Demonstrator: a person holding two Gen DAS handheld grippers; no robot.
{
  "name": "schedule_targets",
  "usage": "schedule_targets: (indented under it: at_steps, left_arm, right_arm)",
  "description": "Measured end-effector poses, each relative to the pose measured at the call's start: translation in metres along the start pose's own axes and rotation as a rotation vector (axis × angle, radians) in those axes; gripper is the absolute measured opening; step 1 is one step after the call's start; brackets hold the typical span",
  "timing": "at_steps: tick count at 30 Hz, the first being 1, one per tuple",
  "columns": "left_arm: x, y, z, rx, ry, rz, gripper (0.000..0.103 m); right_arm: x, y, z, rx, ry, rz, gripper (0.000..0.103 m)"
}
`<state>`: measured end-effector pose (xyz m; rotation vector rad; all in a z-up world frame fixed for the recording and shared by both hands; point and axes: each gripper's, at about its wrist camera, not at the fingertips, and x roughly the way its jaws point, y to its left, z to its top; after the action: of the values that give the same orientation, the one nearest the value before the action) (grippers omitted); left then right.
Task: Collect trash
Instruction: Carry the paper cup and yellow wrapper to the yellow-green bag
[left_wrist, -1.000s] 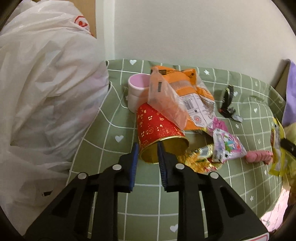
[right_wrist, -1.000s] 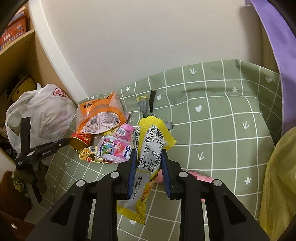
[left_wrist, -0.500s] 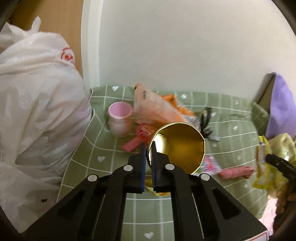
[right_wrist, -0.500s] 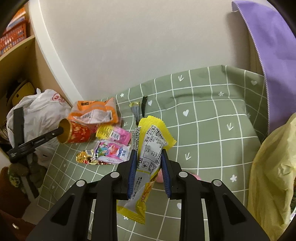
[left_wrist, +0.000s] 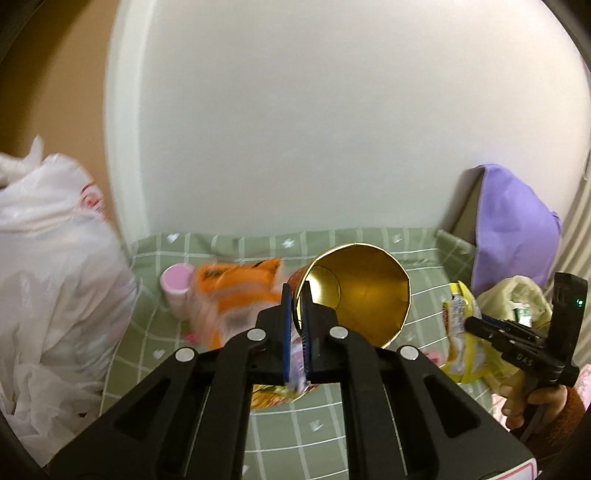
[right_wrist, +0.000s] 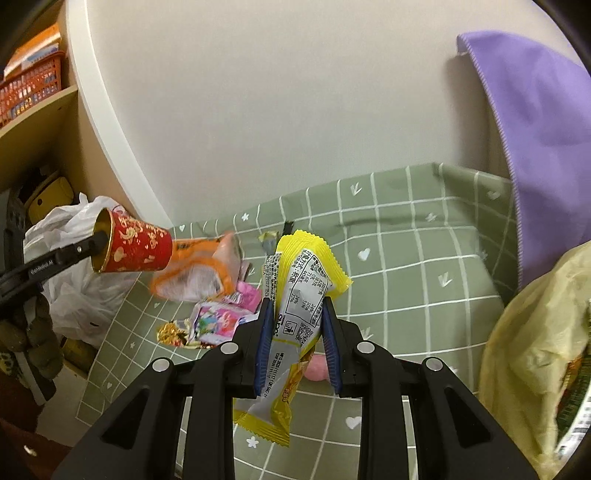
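Left hand-held gripper (left_wrist: 295, 306) clamped on the rim of the red paper cup (right_wrist: 135, 246), one finger inside the gold-lined mouth, one outside. Cup lifted clear of the green checked tablecloth (right_wrist: 406, 266), lying sideways in the air, mouth turned away from the wall. Right hand-held gripper (right_wrist: 297, 321) closed on a yellow snack wrapper (right_wrist: 303, 291), held upright above the tablecloth. Lying on the tablecloth: orange snack bag (right_wrist: 195, 273), blurred; pink printed packet (right_wrist: 218, 319); gold foil scrap (right_wrist: 171, 332); pink cup (left_wrist: 176, 286) beside the orange bag. White plastic bag (left_wrist: 51, 288) off the tablecloth's left edge; yellowish bag (right_wrist: 535, 350) at its right edge.
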<state>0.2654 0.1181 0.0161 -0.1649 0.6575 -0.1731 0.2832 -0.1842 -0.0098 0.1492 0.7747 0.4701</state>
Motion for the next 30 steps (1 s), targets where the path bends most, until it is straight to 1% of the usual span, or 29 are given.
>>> schedule_targets:
  at_steps: [5, 8, 11, 12, 14, 15, 17, 18, 21, 22, 26, 27, 30]
  left_arm:
    - [0.002, -0.031, 0.014, 0.072, -0.024, -0.069, 0.004]
    - [0.008, -0.055, 0.021, 0.110, -0.028, -0.135, 0.004]
    - [0.016, -0.084, 0.028, 0.145, -0.024, -0.216, 0.004]
    - [0.019, -0.096, 0.032, 0.163, -0.024, -0.246, 0.004]
    - [0.023, -0.122, 0.037, 0.202, -0.026, -0.313, 0.004]
    - [0.024, -0.130, 0.039, 0.214, -0.027, -0.335, 0.004]
    - [0.026, -0.159, 0.046, 0.254, -0.033, -0.402, 0.004]
    - [0.027, -0.168, 0.048, 0.267, -0.035, -0.422, 0.004]
    - [0.029, -0.206, 0.054, 0.317, -0.038, -0.505, 0.004]
    - [0.032, -0.219, 0.055, 0.333, -0.033, -0.533, 0.004]
    - [0.045, -0.261, 0.053, 0.370, -0.001, -0.601, 0.004]
    - [0.051, -0.277, 0.049, 0.388, 0.017, -0.626, 0.004]
    - [0.063, -0.305, 0.039, 0.428, 0.065, -0.670, 0.004]
  right_arm:
    - [-0.031, -0.006, 0.004, -0.014, -0.069, -0.065, 0.025]
    - [-0.060, -0.011, 0.006, -0.022, -0.126, -0.120, 0.025]
    - [-0.087, -0.017, 0.007, -0.015, -0.174, -0.160, 0.025]
    - [-0.102, -0.022, 0.009, -0.011, -0.200, -0.191, 0.025]
    - [-0.120, -0.028, 0.011, -0.004, -0.230, -0.224, 0.025]
    - [-0.132, -0.031, 0.012, 0.003, -0.251, -0.247, 0.025]
    - [-0.154, -0.039, 0.012, 0.013, -0.285, -0.296, 0.025]
    - [-0.170, -0.046, 0.013, 0.021, -0.308, -0.338, 0.025]
    - [-0.199, -0.059, 0.011, 0.050, -0.351, -0.409, 0.025]
    - [-0.212, -0.066, 0.009, 0.063, -0.368, -0.437, 0.025]
    - [-0.252, -0.086, 0.002, 0.102, -0.418, -0.554, 0.025]
    - [-0.258, -0.090, 0.001, 0.110, -0.422, -0.568, 0.025]
    - [-0.273, -0.107, -0.006, 0.148, -0.420, -0.612, 0.025]
